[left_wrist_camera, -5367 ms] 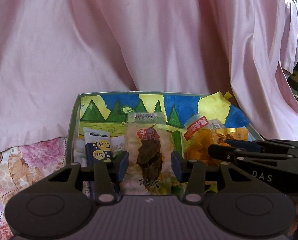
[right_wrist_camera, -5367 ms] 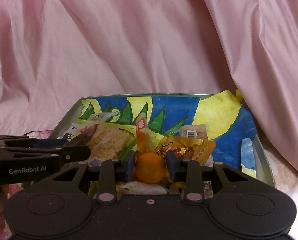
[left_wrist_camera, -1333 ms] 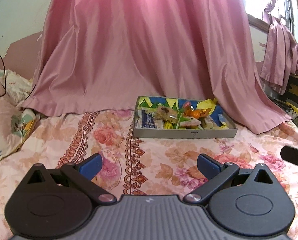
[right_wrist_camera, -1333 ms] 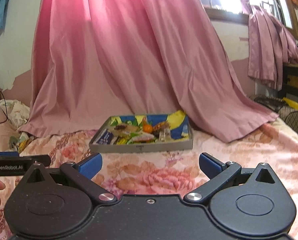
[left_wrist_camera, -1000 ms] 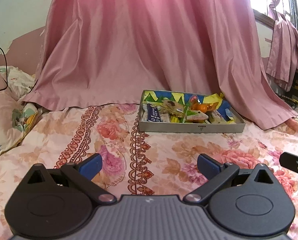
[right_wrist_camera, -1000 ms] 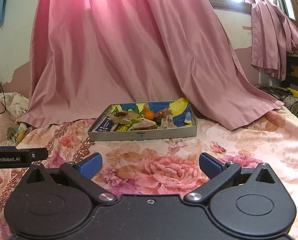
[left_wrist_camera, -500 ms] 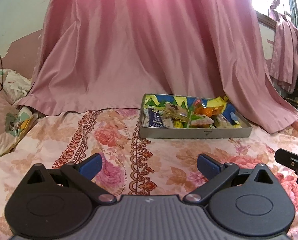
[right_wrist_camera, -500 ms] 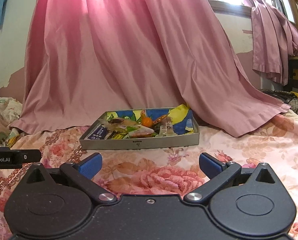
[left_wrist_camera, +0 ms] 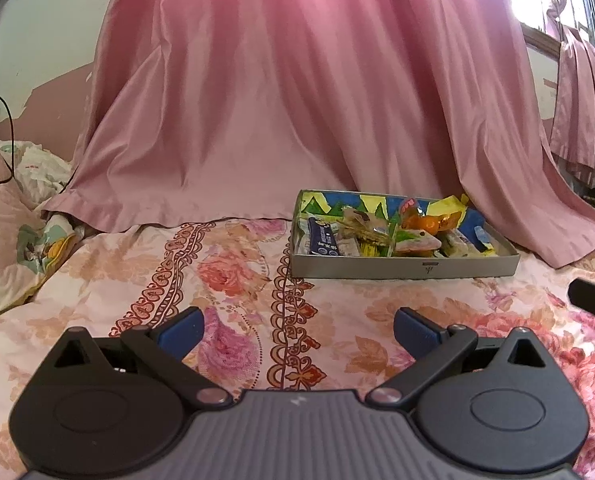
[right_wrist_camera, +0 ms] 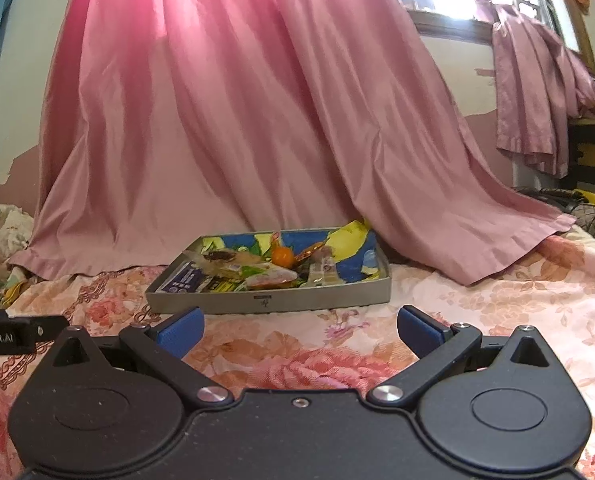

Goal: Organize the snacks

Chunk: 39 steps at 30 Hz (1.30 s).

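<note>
Both sets of blue-padded fingers are spread wide with nothing between them. The left gripper (left_wrist_camera: 299, 330) hangs above the floral bedspread (left_wrist_camera: 225, 280), and the right gripper (right_wrist_camera: 300, 330) sits level beside it, its jaws just as far apart and equally empty. Each tool catches the other at the frame edge, so they are side by side and well back from the work.

Out ahead is the grey tray (right_wrist_camera: 317, 296), resting on the bedspread against the foot of the pink curtain (right_wrist_camera: 237, 120). The snacks (right_wrist_camera: 257, 272) are all inside it: a dark blue packet (left_wrist_camera: 323, 240) at the left end, an orange fruit (right_wrist_camera: 282, 256) near the back, and pale and yellow wrappers crowded through the middle. Nothing is visible loose on the bed around the tray.

So the judgement here is that the gathering is done or very nearly so. What may remain is tidying, since the packets overlap and lean rather than lie in rows, though finer detail is too small to read from here.

Around the scene: a rumpled pillow (left_wrist_camera: 21, 232) and a black cable (left_wrist_camera: 5, 120) at far left, a second curtain (right_wrist_camera: 537, 92) by the bright window at right. The path from grippers to tray is open bedspread; only the curtain hem crowding the tray's back edge could snag a reach.
</note>
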Available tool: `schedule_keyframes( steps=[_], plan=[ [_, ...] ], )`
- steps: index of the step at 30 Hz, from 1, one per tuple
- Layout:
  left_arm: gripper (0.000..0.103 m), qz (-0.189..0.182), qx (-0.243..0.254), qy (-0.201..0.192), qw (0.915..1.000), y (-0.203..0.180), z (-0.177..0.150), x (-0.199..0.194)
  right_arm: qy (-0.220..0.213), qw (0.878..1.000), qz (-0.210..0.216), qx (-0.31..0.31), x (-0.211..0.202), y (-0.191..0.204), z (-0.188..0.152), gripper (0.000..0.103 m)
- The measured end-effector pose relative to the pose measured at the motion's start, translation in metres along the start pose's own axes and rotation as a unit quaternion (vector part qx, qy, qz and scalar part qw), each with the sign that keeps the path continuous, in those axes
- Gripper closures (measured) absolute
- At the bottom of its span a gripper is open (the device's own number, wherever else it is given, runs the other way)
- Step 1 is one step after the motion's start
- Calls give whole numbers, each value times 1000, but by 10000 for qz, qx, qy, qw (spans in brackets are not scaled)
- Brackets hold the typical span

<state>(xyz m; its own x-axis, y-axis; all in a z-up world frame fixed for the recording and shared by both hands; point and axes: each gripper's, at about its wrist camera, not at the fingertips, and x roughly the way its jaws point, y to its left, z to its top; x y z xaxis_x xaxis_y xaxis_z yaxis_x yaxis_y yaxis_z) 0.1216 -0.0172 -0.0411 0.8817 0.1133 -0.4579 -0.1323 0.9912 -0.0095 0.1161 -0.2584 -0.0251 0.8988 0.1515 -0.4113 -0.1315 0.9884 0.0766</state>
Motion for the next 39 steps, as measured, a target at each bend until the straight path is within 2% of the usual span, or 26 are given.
schedule_keyframes(
  steps=[12, 39],
  plan=[
    [0, -39, 97, 80, 9999, -3, -5, -1, -201, 9996, -199, 81, 1, -5, -3, 1],
    [0, -117, 44, 13, 9999, 0, -2, -9, -155, 9998, -5, -88, -2, 4, -4, 1]
  ],
)
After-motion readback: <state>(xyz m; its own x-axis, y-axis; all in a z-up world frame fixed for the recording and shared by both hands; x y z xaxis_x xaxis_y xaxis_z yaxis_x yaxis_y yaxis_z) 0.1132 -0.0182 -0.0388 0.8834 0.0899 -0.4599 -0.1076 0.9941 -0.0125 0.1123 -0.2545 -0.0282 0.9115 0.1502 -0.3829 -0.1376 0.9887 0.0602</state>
